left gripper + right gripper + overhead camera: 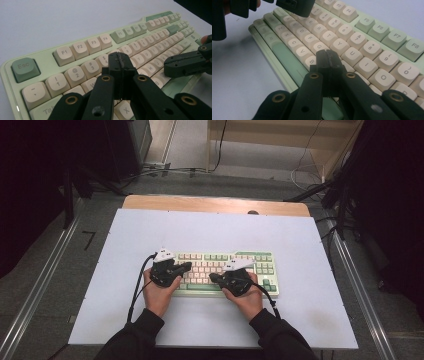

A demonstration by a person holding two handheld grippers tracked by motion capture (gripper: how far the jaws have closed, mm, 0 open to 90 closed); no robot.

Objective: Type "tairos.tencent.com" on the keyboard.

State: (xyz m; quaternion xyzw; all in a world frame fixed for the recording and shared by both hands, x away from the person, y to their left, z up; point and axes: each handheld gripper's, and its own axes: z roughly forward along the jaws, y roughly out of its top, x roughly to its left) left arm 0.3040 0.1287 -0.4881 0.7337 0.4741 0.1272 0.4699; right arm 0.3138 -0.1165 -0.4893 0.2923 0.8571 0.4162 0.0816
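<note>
The keyboard [227, 270] is pale green with cream keys, seemingly a green spacebar.

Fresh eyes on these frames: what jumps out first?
The pale green keyboard with cream keycaps lies near the middle of the white table top. Over its left half hovers the black left gripper, over its right half the black right gripper, each in a hand of the dark-sleeved person, tips pointing inward at each other. In both gripper views the jaws are pressed shut with nothing between them, just above the letter keys.
</note>
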